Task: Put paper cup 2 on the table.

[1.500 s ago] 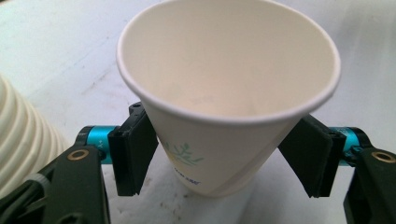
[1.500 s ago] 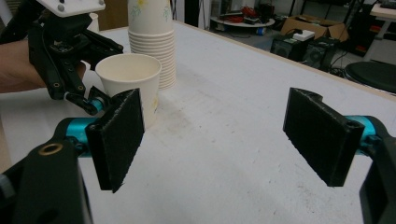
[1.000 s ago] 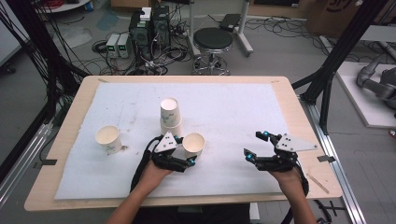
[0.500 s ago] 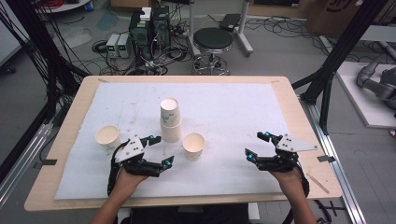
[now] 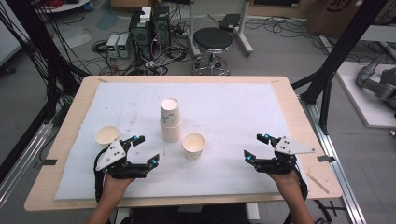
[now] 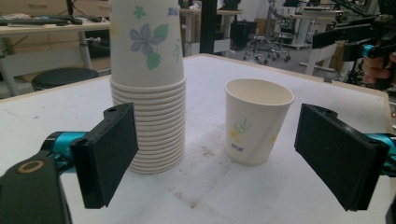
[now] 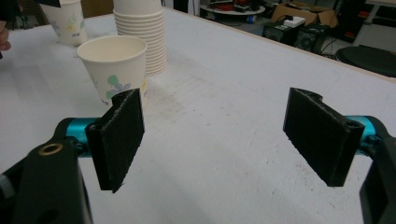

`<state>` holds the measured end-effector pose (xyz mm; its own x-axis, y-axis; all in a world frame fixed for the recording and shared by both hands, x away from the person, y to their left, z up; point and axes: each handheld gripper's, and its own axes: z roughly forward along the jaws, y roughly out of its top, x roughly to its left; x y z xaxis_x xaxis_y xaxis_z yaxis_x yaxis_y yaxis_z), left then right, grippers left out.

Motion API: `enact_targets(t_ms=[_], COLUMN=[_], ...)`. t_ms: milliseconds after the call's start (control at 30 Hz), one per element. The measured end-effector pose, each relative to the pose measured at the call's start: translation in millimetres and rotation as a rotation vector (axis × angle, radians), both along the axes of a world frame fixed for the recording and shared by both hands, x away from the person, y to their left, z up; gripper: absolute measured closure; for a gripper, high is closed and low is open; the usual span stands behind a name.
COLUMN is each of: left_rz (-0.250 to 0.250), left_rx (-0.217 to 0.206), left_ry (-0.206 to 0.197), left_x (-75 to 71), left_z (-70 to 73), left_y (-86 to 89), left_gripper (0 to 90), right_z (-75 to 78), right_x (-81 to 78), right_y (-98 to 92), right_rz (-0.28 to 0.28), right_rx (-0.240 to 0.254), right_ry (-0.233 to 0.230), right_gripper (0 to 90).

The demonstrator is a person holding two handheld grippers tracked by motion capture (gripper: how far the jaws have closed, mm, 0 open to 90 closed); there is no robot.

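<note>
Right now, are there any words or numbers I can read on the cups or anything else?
Single paper cup: a small blue print under the leaf drawing, too blurred to read.
Stack of paper cups: flower drawings, no words.
Cardboard box on the floor: dark print, cut off and too blurred to read.
Nothing can be read for sure.

Black stool [image 5: 212,41] and computer towers [image 5: 149,24] behind table.

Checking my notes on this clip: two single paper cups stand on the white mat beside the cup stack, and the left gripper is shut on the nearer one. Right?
Not quite. The left gripper is open, holding nothing; the left gripper view shows the single cup standing free beyond its jaws.
</note>
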<state>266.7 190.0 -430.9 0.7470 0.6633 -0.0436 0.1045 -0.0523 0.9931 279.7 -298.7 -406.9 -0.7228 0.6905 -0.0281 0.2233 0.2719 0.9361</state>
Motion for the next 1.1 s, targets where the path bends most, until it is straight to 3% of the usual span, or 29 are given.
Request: enact_targets(t_ms=[333, 1100], left_rz=[0.034, 0.031], left_rx=[-0.019, -0.007], left_ry=[-0.014, -0.021], left_x=[-1.7, -2.6], left_z=[1.8, 2.4], left_y=[5.8, 4.5], left_gripper=[13.5, 13.8], right_z=[-1.5, -1.4], right_x=[-2.2, -1.8], right_y=[5.7, 3.3], right_rz=[0.006, 0.001], right_rx=[-0.008, -0.003], right_ry=[0.013, 0.011], right_gripper=[21.1, 21.1])
